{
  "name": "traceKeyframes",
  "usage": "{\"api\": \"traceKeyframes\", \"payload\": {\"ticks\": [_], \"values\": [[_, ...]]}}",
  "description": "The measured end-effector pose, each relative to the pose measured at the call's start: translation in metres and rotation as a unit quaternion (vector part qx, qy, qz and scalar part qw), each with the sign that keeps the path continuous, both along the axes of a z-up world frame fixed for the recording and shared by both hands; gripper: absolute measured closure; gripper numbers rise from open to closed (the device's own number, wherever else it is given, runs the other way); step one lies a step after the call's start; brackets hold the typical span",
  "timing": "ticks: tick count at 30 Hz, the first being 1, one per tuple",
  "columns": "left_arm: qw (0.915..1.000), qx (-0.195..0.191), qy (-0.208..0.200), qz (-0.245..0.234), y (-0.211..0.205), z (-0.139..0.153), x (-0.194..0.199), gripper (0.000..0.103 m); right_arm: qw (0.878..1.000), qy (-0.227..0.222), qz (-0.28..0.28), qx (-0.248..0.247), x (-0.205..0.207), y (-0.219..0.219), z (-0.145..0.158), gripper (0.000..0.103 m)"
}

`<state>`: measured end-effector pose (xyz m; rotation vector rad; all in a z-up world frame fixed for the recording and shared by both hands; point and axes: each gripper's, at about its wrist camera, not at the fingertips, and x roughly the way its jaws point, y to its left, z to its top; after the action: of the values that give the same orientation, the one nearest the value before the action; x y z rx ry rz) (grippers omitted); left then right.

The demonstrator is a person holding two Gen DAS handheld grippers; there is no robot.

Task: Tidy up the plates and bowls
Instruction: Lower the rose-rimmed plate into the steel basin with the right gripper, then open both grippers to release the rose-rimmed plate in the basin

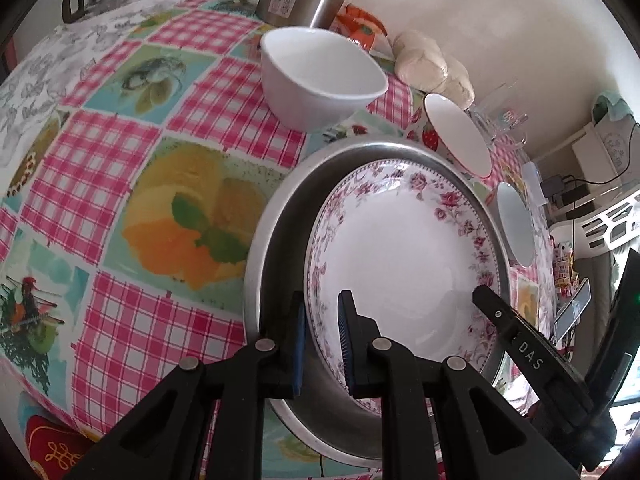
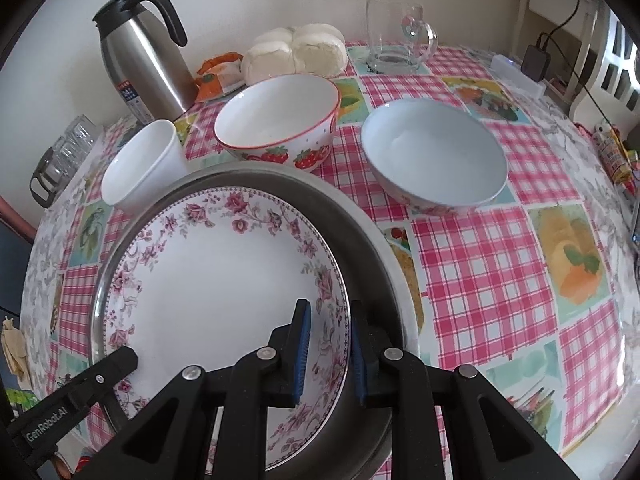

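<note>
**Floral plate going into the metal pan: keep both sides level**

The floral plate [image 1: 400, 248] sits inside the metal pan [image 1: 272, 216] on the table. Your left gripper [image 1: 324, 344] and right gripper [image 2: 328, 356] each pinch opposite rim edges, so move them evenly. Readable: "DAS", "GenRobot.AI", "24" on the thermos [image 2: 140, 64].

Black claw [image 1: 322, 338] arms, blue ribbed pads, silver rivets

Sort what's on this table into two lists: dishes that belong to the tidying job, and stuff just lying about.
Part of the job:
floral plate
metal pan under it
plain white bowl
strawberry bowl
pale blue bowl

Lying about:
steel thermos jug
glass mug
bag of white buns
orange packet
</note>
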<state>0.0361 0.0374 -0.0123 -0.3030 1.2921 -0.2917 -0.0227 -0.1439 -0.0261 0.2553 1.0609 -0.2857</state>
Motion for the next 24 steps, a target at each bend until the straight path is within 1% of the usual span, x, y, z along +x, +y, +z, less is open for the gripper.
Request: {"api": "traceKeyframes", "payload": {"ticks": [4, 7, 10, 11, 12, 13, 14, 15, 16, 17, 19, 21, 22, 24], "values": [[0.9998, 0.017, -0.011, 0.001, -0.002, 0.005, -0.001, 0.087, 0.999, -0.016, 0.017, -0.026, -0.005, 0.004, 0.011, 0.081], [0.9995, 0.020, -0.022, 0.008, -0.002, 0.009, -0.002, 0.087, 0.998, -0.026, 0.027, -0.040, -0.009, 0.006, 0.016, 0.081], [0.9987, 0.022, -0.042, 0.021, 0.000, 0.017, -0.003, 0.086, 0.998, -0.028, 0.037, -0.053, -0.011, 0.008, 0.017, 0.081], [0.9981, 0.025, -0.050, 0.024, -0.001, 0.020, -0.004, 0.084, 0.997, -0.028, 0.039, -0.058, -0.012, 0.009, 0.017, 0.079], [0.9978, 0.028, -0.055, 0.025, -0.003, 0.023, -0.004, 0.081, 0.997, -0.028, 0.041, -0.063, -0.013, 0.010, 0.017, 0.077], [0.9974, 0.031, -0.061, 0.024, -0.004, 0.024, -0.005, 0.078, 0.997, -0.027, 0.042, -0.066, -0.013, 0.010, 0.018, 0.071], [0.9967, 0.038, -0.069, 0.023, -0.007, 0.027, -0.005, 0.070, 0.996, -0.028, 0.043, -0.067, -0.014, 0.010, 0.018, 0.063], [0.9961, 0.043, -0.074, 0.022, -0.009, 0.028, -0.006, 0.061, 0.996, -0.030, 0.043, -0.069, -0.015, 0.009, 0.018, 0.058], [0.9955, 0.049, -0.079, 0.021, -0.011, 0.030, -0.007, 0.058, 0.996, -0.031, 0.042, -0.072, -0.015, 0.008, 0.018, 0.049], [0.9946, 0.056, -0.084, 0.022, -0.014, 0.031, -0.007, 0.053, 0.996, -0.032, 0.041, -0.074, -0.015, 0.007, 0.018, 0.045], [0.9937, 0.066, -0.087, 0.023, -0.016, 0.032, -0.008, 0.049, 0.996, -0.034, 0.041, -0.076, -0.017, 0.005, 0.019, 0.041], [0.9929, 0.076, -0.088, 0.025, -0.018, 0.032, -0.008, 0.039, 0.996, -0.035, 0.041, -0.074, -0.017, 0.002, 0.018, 0.038], [0.9926, 0.079, -0.089, 0.026, -0.019, 0.032, -0.009, 0.037, 0.996, -0.035, 0.040, -0.073, -0.018, 0.001, 0.018, 0.035], [0.9916, 0.089, -0.090, 0.025, -0.021, 0.031, -0.009, 0.029, 0.996, -0.037, 0.037, -0.073, -0.019, -0.003, 0.018, 0.031]]}}
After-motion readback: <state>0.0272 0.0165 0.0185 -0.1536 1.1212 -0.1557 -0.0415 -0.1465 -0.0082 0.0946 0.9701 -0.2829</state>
